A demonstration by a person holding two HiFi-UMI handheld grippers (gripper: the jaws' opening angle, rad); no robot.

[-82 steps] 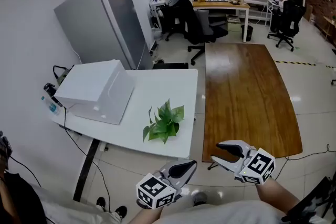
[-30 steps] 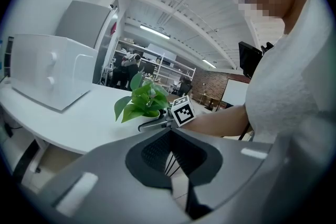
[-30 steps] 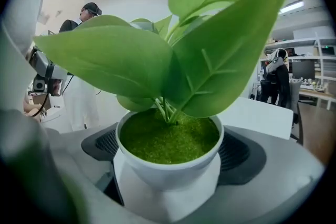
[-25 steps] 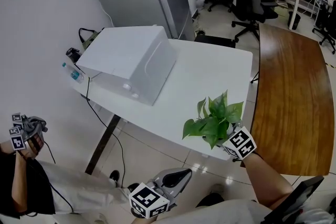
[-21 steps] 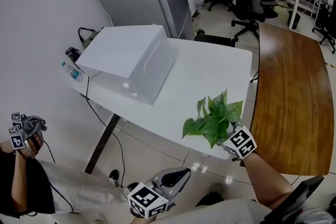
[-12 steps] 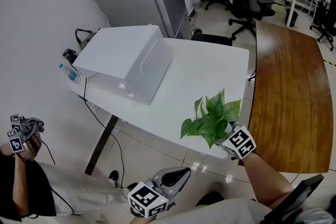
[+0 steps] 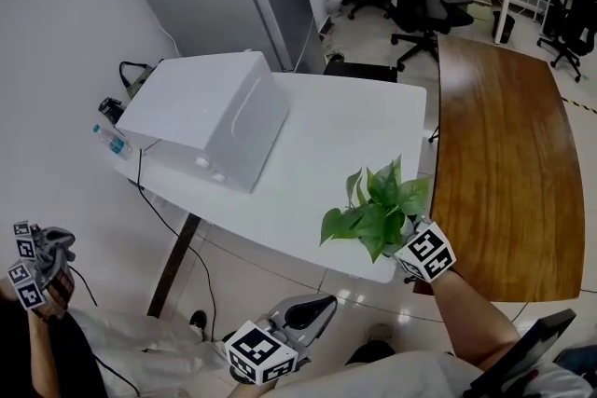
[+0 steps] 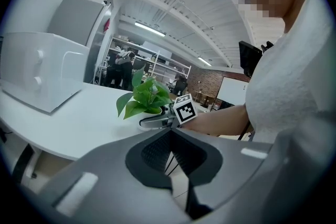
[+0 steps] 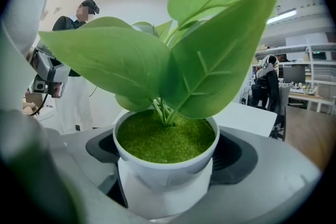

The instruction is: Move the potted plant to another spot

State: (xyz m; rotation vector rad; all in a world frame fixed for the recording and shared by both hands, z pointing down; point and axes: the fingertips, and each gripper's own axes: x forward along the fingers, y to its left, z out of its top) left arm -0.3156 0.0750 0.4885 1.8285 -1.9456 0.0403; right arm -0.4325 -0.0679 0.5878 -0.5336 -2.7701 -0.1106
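Jaws of the right gripper (image 9: 167, 162) have just been closing and clasp the small white round plastic pot (image 9: 164, 178) from both sides, their dark pads (image 9: 239, 157) against its wall below the rim. Green granular filling (image 9: 165, 136) lies near that rim, and the broad green leaves (image 9: 210, 50) rise above it, filling the upper half of the right gripper view. Whether the pot's base rests on the surface or hangs just clear, I cannot tell.

In the head view the potted plant is right of centre in the lower half, at the near edge of the white rectangular table (image 7: 326, 154), close to the corner beside the brown wooden tabletop (image 7: 494, 154). That edge is the main hazard, I judge. The wall looks smooth and the hold is on two narrow patches, so a quick swing could tip the pot or let it slide out, dropping it to the floor or scattering filling. The leaves also mask what lies ahead.

At bottom centre, the left gripper (image 8: 169, 139) has its jaws pressed together on nothing, well apart from the plant.
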